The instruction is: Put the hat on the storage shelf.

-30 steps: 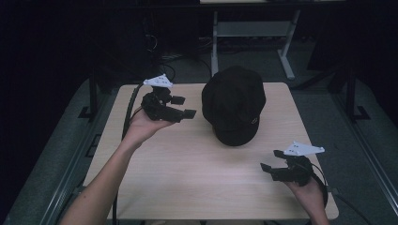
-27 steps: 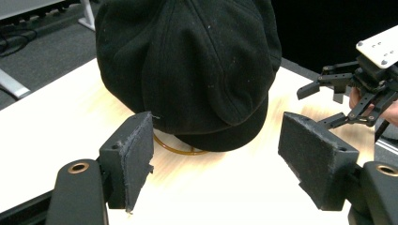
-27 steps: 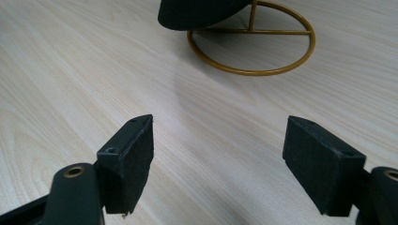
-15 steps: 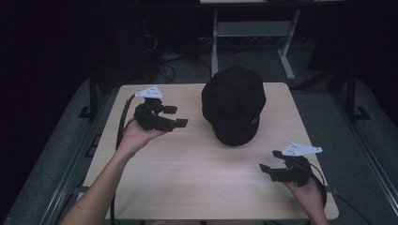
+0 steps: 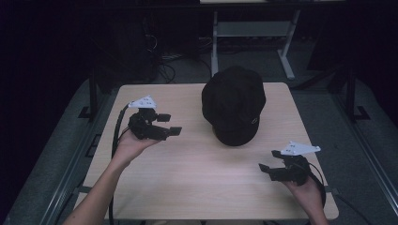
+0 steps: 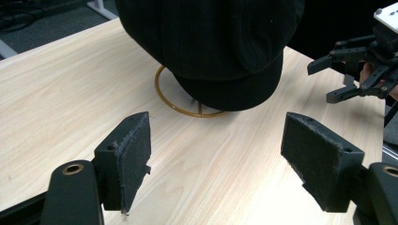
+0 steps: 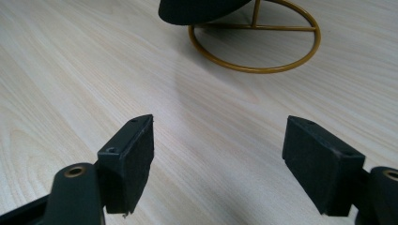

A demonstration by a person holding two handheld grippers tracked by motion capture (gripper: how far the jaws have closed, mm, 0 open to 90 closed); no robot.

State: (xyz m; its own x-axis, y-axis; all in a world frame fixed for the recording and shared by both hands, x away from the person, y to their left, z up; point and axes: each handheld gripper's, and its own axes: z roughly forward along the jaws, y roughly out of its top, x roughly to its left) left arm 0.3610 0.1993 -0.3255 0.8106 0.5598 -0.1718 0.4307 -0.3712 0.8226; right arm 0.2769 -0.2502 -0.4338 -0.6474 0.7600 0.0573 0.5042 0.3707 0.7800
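- Pale wood bench (image 5: 197,183) stands in a dark room, with a white frame on the floor beyond its far edge.
- Black cap (image 5: 233,104) sits right of centre toward the far side, perched on a gold wire stand (image 7: 256,37) whose ring base rests on the bench.
- Left tongs (image 5: 170,124) hover left of the cap, well apart from it, jaws spread and pointing toward it, holding nothing.
- Right tongs (image 5: 264,170) hang near the bench's near right corner, jaws spread wide and empty.
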